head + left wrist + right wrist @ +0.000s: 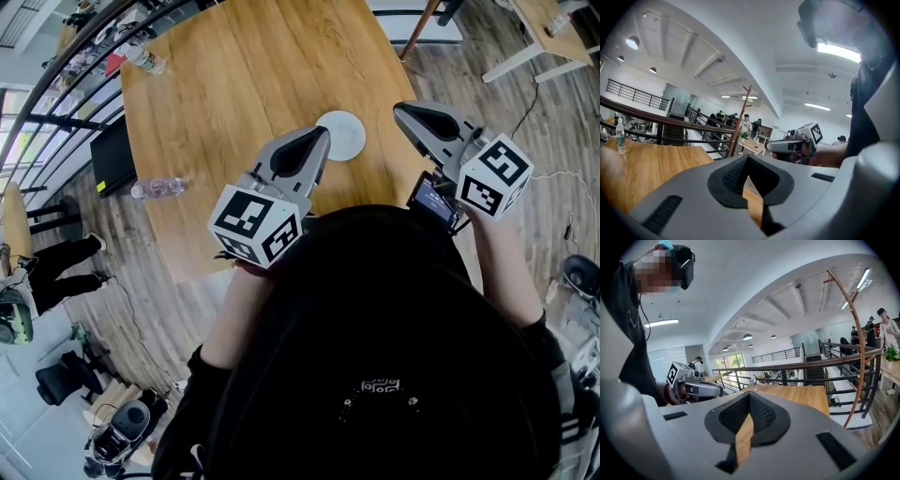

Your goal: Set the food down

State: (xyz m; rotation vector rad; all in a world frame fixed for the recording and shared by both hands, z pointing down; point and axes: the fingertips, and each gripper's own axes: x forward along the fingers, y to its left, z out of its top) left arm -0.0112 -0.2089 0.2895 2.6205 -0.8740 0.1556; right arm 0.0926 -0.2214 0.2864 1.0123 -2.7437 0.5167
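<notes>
Since no food shows in any view, on the table or between either pair of jaws, its weight, softness and fragility cannot be judged. Neither can the best place to take hold of it. If it turns up on or beside the plate, a low grip across its firmest part would probably be the safest guess.

The room is a large open upper floor with a white ceiling, strip lights and a dark railing running past the table's far side. Other people stand well off in the background. The wide wooden table is smooth, flat and mostly bare, so it should take a set-down anywhere.

The left gripper and the right gripper hover side by side over the near edge, each with its jaws pressed together on nothing. The small white plate sits empty just beyond their tips. A clear bottle lies near the table's left edge.
</notes>
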